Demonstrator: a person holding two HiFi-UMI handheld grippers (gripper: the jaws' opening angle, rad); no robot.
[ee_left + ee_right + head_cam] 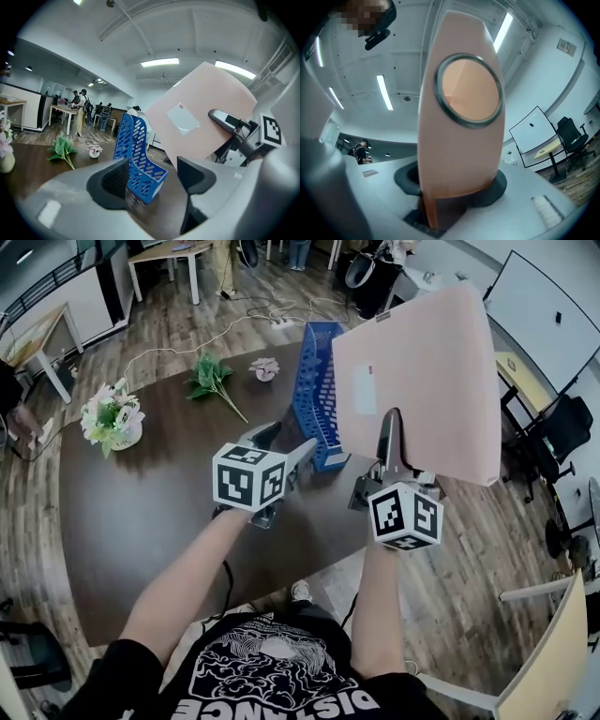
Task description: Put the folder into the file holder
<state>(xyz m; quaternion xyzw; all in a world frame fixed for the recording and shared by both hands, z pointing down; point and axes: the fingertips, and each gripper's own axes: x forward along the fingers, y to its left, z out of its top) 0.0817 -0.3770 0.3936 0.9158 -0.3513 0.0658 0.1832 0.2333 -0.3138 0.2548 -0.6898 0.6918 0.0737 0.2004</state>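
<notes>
Your right hand-held gripper (389,432): clamped on the pink folder (422,371), lower edge, raised upright | file holder (317,395): on the counter (141,512), ahead-left and below, long axis running away from you | your left hand-held gripper (286,440): jaws apart, empty, nearer the file holder.

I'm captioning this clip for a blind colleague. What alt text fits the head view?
Seen from above, the person's right tongs grip a raised pink folder just right of a blue file holder on a dark table. The left tongs hang open and empty near the holder's base; a flower vase stands far left.
</notes>
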